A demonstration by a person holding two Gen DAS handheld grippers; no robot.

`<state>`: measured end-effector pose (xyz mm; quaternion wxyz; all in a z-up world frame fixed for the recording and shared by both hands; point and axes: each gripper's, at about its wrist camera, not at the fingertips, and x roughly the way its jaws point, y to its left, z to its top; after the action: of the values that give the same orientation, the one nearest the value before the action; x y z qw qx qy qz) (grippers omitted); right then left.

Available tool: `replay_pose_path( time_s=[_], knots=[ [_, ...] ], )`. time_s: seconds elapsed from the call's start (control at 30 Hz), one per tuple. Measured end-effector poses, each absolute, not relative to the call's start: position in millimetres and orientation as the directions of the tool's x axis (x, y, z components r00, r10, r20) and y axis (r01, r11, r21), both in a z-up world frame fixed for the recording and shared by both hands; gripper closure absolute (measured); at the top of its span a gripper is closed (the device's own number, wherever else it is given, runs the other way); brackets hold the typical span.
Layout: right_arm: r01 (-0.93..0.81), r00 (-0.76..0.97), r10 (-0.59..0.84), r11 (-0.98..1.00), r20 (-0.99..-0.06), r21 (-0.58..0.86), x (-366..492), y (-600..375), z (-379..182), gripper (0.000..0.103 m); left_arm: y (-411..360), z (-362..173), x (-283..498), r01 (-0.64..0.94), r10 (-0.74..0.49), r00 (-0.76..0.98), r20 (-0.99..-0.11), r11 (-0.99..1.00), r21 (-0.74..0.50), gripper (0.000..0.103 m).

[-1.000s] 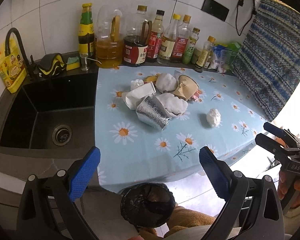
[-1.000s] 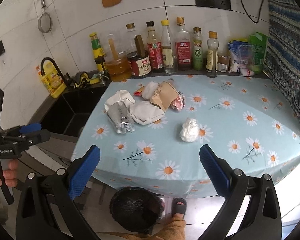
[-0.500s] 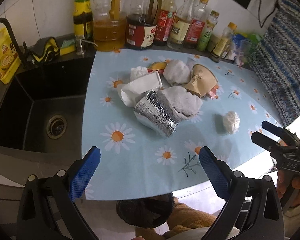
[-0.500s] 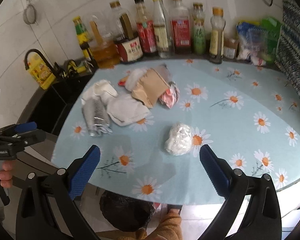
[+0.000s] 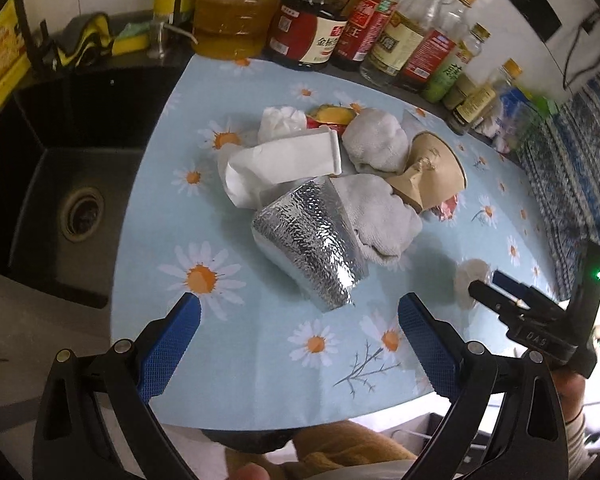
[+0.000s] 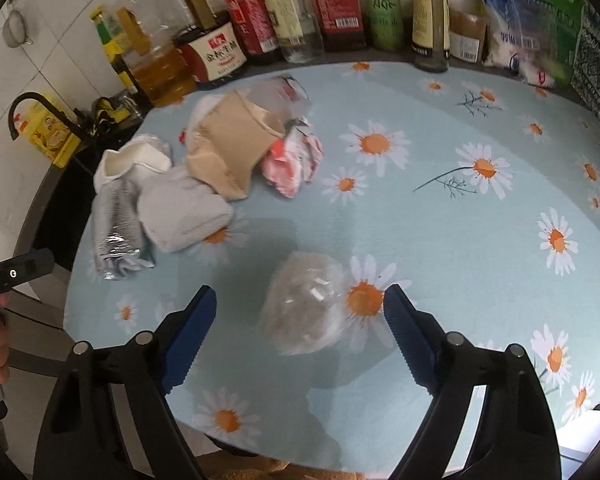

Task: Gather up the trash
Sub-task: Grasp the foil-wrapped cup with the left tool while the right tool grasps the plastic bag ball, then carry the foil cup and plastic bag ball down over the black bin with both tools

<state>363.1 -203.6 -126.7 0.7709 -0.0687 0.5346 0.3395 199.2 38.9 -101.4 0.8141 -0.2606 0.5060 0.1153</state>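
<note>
Surface (image 6: 440, 240) carries a daisy-print cloth. Far left on it lies a trash heap: foil pouch (image 5: 312, 244), white paper cup (image 5: 284, 160), brown paper cup (image 5: 432, 176), grey rags. Crumpled plastic wad (image 6: 304, 304) lies apart, near edge. Right hand-held gripper (image 6: 300, 320) straddles the wad, jaws just been closing, pads not touching it. Left hand-held gripper (image 5: 300, 340) is spread wide, empty, near the pouch.
</note>
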Motion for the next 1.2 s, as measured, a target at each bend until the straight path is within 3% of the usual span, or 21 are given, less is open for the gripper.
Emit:
replay_pose_path(
  time_s=[0.1,0.17,0.33,0.47,0.67,0.77,0.83,1.2],
  knots=[
    [-0.593,0.172,0.448,0.758,-0.877,0.271,370.8,-204.6,-134.2,0.029,40.3,-106.7,206.8,-0.462,-0.093,0.470,-0.878,0.821,-0.335,0.007],
    [-0.583,0.158,0.446,0.762,-0.881,0.282,376.1,-206.5,-139.1,0.029,43.5,-110.1,210.5,-0.470,-0.116,0.495,-0.861,0.798,-0.377,0.007],
    [-0.598,0.102,0.466,0.735,-0.879,0.320,381.4,-206.9,-145.7,0.052,50.2,-117.8,218.2,-0.514,-0.094,0.513,-0.853,0.762,-0.393,0.008],
    [-0.613,0.090,0.481,0.717,-0.872,0.332,386.7,-208.0,-144.1,0.054,53.3,-127.3,224.8,-0.536,-0.116,0.510,-0.852,0.732,-0.421,0.008],
    [-0.632,0.082,0.503,0.694,-0.861,0.345,392.7,-210.0,-137.9,0.054,57.7,-139.6,231.9,-0.558,-0.159,0.513,-0.844,0.685,-0.468,0.027],
    [-0.643,0.073,0.517,0.678,-0.853,0.356,395.6,-209.4,-134.6,0.054,57.6,-146.2,234.6,-0.578,-0.167,0.511,-0.843,0.659,-0.481,0.029],
    [-0.650,0.066,0.530,0.666,-0.845,0.367,396.8,-208.7,-132.7,0.054,60.8,-151.4,234.4,-0.600,-0.181,0.510,-0.841,0.626,-0.498,0.040],
    [-0.702,0.038,0.582,0.594,-0.813,0.392,395.5,-197.4,-122.6,0.054,57.9,-150.5,224.4,-0.606,-0.180,0.528,-0.830,0.604,-0.517,0.045]
  ],
)
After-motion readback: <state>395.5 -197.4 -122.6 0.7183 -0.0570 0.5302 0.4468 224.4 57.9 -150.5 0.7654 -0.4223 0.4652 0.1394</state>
